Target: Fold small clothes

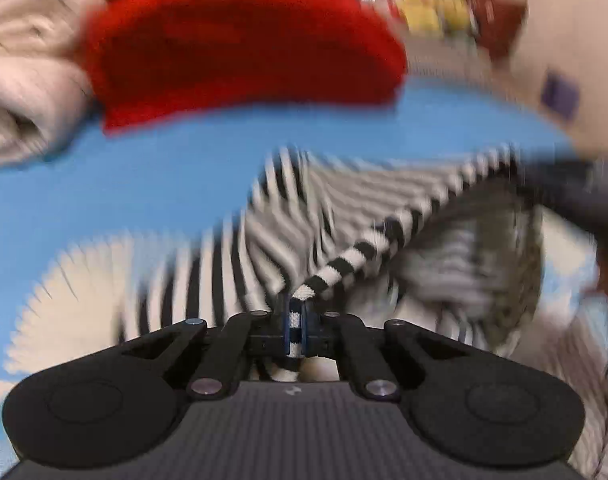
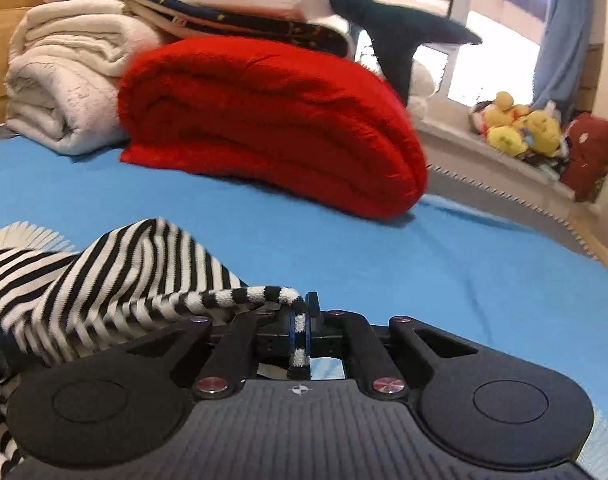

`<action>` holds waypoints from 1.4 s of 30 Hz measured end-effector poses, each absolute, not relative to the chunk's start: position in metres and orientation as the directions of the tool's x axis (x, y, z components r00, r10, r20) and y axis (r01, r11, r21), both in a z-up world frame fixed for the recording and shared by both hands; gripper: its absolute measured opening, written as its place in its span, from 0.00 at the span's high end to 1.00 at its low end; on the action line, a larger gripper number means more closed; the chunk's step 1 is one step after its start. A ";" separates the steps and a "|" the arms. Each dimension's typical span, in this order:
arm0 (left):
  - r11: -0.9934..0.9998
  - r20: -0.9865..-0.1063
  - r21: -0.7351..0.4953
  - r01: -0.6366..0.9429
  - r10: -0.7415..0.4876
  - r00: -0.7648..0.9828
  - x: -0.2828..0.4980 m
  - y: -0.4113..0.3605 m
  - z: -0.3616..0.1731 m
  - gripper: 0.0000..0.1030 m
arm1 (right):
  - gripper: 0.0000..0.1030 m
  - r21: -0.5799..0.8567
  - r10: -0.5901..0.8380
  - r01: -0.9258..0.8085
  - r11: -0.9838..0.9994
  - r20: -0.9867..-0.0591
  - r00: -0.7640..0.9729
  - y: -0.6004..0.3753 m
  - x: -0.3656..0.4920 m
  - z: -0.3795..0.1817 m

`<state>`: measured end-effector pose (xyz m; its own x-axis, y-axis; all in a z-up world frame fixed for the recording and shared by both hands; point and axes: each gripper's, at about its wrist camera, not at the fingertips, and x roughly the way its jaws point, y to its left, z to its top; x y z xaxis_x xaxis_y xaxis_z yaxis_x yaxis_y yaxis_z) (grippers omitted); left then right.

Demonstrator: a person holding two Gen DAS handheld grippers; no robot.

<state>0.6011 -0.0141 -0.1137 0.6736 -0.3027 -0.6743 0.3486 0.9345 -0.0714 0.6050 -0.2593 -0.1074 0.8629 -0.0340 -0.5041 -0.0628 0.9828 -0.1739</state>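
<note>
Left gripper [image 1: 297, 322]: matte black body, two round side discs, ribbed grey centre plate, silver pivot screws, blue-edged fingertip pads. Right gripper [image 2: 302, 326]: same build, pinkish lower screws, small crosshair mark on plate.

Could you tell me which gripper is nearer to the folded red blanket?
Hard to tell, seemingly neither. Left gripper and right gripper each face the red blanket across blue cover, both clamping the striped garment.

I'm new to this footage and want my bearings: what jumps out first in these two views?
The black-and-white striped garment stands out, its edge pinched in both the left gripper and the right gripper, over a bright blue bed cover. Behind it lies a folded red blanket, next to a stack of white bedding at the left.
</note>
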 end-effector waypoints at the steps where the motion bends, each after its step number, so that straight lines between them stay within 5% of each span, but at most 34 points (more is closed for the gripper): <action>1: 0.934 -0.630 -0.108 0.340 -0.329 0.703 0.595 -0.008 -0.096 0.96 | 0.97 -0.168 -0.035 -0.053 0.984 -0.484 0.874 -0.259 0.600 -0.100; 6: 0.884 -0.512 -0.095 0.458 -0.438 0.739 0.519 0.015 -0.037 0.96 | 0.97 -0.070 0.066 -0.093 0.993 -0.320 0.945 -0.272 0.529 -0.041; 11: 0.760 -0.657 0.020 0.649 -0.479 0.581 0.385 0.025 -0.086 0.93 | 0.96 -0.133 0.261 -0.323 0.937 -0.348 0.900 -0.290 0.395 -0.037; 14: 0.704 -0.768 0.025 0.710 -0.442 0.464 0.344 0.026 -0.136 0.84 | 0.95 -0.134 0.289 -0.419 0.898 -0.538 0.792 -0.291 0.335 -0.090; 17: 0.693 -0.789 0.056 0.719 -0.411 0.457 0.322 0.036 -0.152 0.70 | 0.80 -0.134 0.240 -0.462 0.876 -0.710 0.662 -0.285 0.303 -0.151; 18: 0.702 -0.775 0.054 0.710 -0.419 0.473 0.321 0.042 -0.145 0.52 | 0.79 -0.109 0.243 -0.464 0.879 -0.734 0.634 -0.286 0.297 -0.159; 19: 0.719 -0.752 0.044 0.693 -0.433 0.497 0.323 0.049 -0.136 0.30 | 0.64 -0.089 0.252 -0.446 0.891 -0.719 0.647 -0.291 0.292 -0.157; 21: 0.769 -0.661 0.015 0.639 -0.472 0.584 0.331 0.063 -0.109 0.18 | 0.36 -0.017 0.298 -0.425 0.905 -0.687 0.663 -0.306 0.293 -0.139; 24: 0.805 -0.550 -0.043 0.591 -0.513 0.659 0.356 0.058 -0.079 0.17 | 0.35 0.065 0.314 -0.340 0.938 -0.574 0.756 -0.325 0.307 -0.102; 27: 0.822 -0.512 -0.091 0.563 -0.523 0.681 0.399 0.031 -0.081 0.17 | 0.51 0.085 0.298 -0.294 0.952 -0.481 0.825 -0.317 0.346 -0.082; 29: 0.857 -0.535 -0.139 0.496 -0.487 0.691 0.441 0.012 -0.096 0.20 | 0.66 0.049 0.246 -0.251 0.967 -0.456 0.855 -0.298 0.384 -0.084; 31: 0.886 -0.584 -0.290 0.362 -0.464 0.666 0.493 0.019 -0.116 0.24 | 0.66 0.117 0.223 -0.190 0.975 -0.515 0.828 -0.293 0.435 -0.097; 34: 0.867 -0.601 -0.485 0.116 -0.427 0.676 0.544 0.055 -0.137 0.28 | 0.55 0.414 0.230 0.079 0.907 -0.644 0.730 -0.321 0.499 -0.128; 36: 0.843 -0.603 -0.537 0.040 -0.416 0.681 0.566 0.070 -0.147 0.28 | 0.55 0.500 0.273 0.126 0.857 -0.646 0.713 -0.332 0.513 -0.142; 37: 0.833 -0.606 -0.551 0.054 -0.444 0.660 0.574 0.068 -0.152 0.44 | 0.68 0.496 0.278 0.109 0.862 -0.642 0.715 -0.330 0.512 -0.147; 38: 0.831 -0.609 -0.552 0.069 -0.459 0.646 0.582 0.066 -0.157 0.69 | 0.88 0.481 0.269 0.102 0.871 -0.641 0.719 -0.328 0.512 -0.151; 39: 0.847 -0.622 -0.524 0.088 -0.452 0.639 0.582 0.060 -0.160 0.99 | 0.93 0.472 0.270 0.081 0.878 -0.628 0.730 -0.328 0.512 -0.152; 42: 0.929 -0.593 -0.357 0.098 -0.307 0.744 0.559 0.053 -0.162 0.99 | 0.94 0.409 0.183 0.086 0.909 -0.574 0.798 -0.328 0.510 -0.143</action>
